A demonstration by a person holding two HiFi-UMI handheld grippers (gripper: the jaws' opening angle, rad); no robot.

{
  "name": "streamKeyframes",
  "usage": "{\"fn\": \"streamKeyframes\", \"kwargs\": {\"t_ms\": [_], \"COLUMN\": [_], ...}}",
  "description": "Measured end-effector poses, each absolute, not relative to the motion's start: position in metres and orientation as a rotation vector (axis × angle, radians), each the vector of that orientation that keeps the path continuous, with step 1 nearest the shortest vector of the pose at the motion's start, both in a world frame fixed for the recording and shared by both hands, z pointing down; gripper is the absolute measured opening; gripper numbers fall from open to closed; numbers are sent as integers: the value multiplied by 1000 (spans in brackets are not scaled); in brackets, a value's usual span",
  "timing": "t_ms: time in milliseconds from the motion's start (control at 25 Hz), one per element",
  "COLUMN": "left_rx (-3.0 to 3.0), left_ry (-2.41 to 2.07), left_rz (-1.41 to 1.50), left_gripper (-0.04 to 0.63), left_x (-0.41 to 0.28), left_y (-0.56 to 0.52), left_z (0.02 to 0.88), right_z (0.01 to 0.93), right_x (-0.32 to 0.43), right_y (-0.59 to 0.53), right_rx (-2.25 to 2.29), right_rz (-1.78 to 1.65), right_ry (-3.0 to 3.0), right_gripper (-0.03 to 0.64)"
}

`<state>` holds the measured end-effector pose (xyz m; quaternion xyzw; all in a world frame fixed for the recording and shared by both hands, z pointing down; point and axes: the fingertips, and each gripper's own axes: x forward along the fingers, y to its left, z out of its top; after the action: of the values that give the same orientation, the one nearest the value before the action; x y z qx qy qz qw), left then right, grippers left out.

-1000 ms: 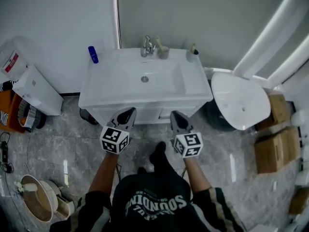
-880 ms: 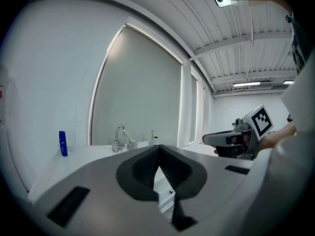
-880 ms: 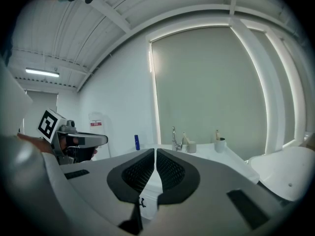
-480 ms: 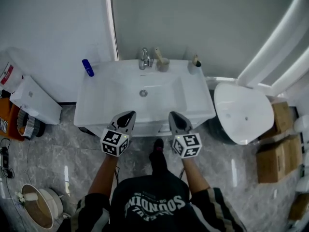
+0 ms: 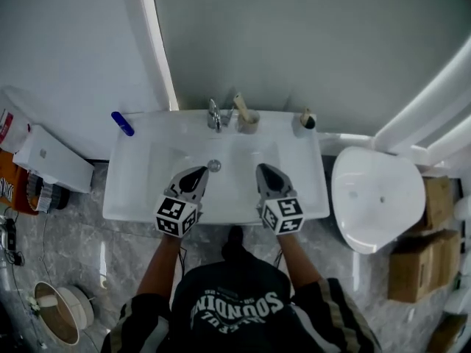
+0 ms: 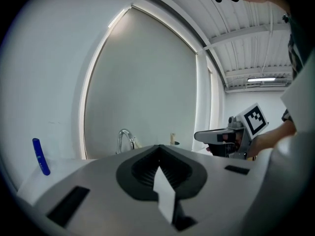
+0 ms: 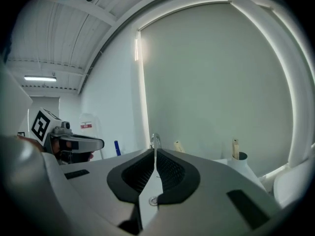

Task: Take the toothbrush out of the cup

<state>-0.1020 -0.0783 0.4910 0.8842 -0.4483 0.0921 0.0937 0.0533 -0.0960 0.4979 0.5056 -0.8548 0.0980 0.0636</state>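
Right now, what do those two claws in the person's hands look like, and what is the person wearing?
The left claw and right claw each have a pale grey, pointed shell with black ribbed pads inside. Behind each sits a white cube printed with black square markers. No cables show. The person wears a black top with pale lettering and dark sleeves with pale stripes.

We're in a bathroom, folks: white washbasin point(image 5: 140, 186) centre frame, chrome tap point(image 5: 213, 116) at its back edge, a cup point(image 5: 249, 122) holding a toothbrush point(image 5: 239, 103) just beside it, a white toilet point(image 5: 375, 197) at right, grey marble-look floor tiles point(image 5: 81, 234) lower left.
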Motion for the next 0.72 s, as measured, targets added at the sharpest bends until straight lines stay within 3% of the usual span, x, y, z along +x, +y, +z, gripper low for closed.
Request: {"fn": "streamKeyframes", "kwargs": {"t_ms": [720], "left_rx": [2523], "left_ry": [-1460], "left_rz": [295], "left_gripper": [2], "left_x": [-109], "left_y": [-185], "left_z": [498], "right_z": [507], "right_x": [33], "right_y": [-219], "right_rx": [1359], "right_rz": [274], "right_ry": [-2641], "right_gripper": [2]}}
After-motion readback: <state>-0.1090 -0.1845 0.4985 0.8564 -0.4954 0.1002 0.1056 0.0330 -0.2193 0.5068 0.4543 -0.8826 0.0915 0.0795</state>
